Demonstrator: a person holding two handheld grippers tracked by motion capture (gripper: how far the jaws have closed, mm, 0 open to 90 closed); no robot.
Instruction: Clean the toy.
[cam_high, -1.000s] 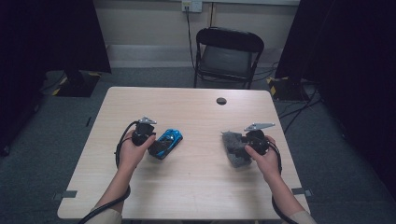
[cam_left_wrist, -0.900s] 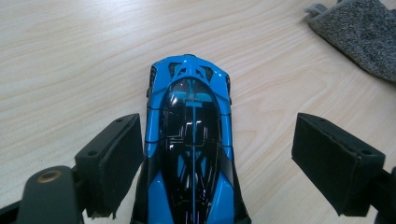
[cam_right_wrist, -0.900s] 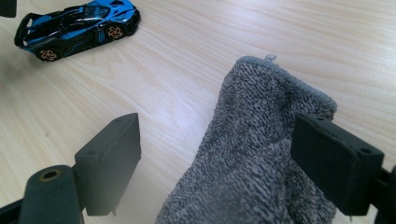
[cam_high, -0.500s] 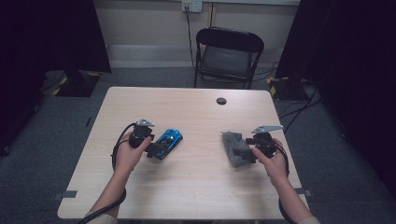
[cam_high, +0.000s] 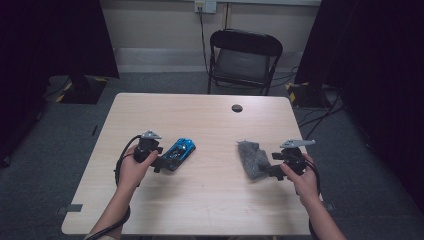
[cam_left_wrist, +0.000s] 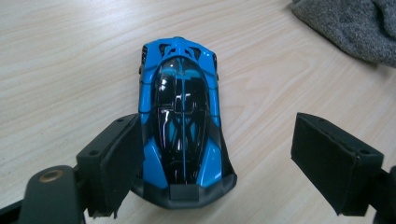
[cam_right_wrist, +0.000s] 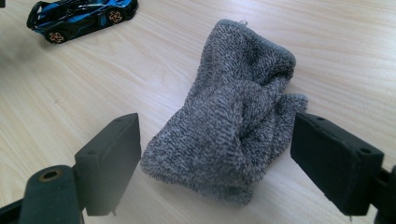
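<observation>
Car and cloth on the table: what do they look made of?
Car: looks like hard glossy plastic or painted metal, I can't tell which; sharp light reflections run along its black canopy and blue body. Cloth: grey terry or microfibre, matte; a looped fuzzy pile and soft crumpled folds show. Table: pale wood-grain laminate, smooth, probably.

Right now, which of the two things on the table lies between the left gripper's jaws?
The blue toy car, between the left gripper jaws; the grey cloth lies by the right gripper.

Glossy blue-and-black plastic toy car, rough grey terry cloth, matt pale wood-grain table
</observation>
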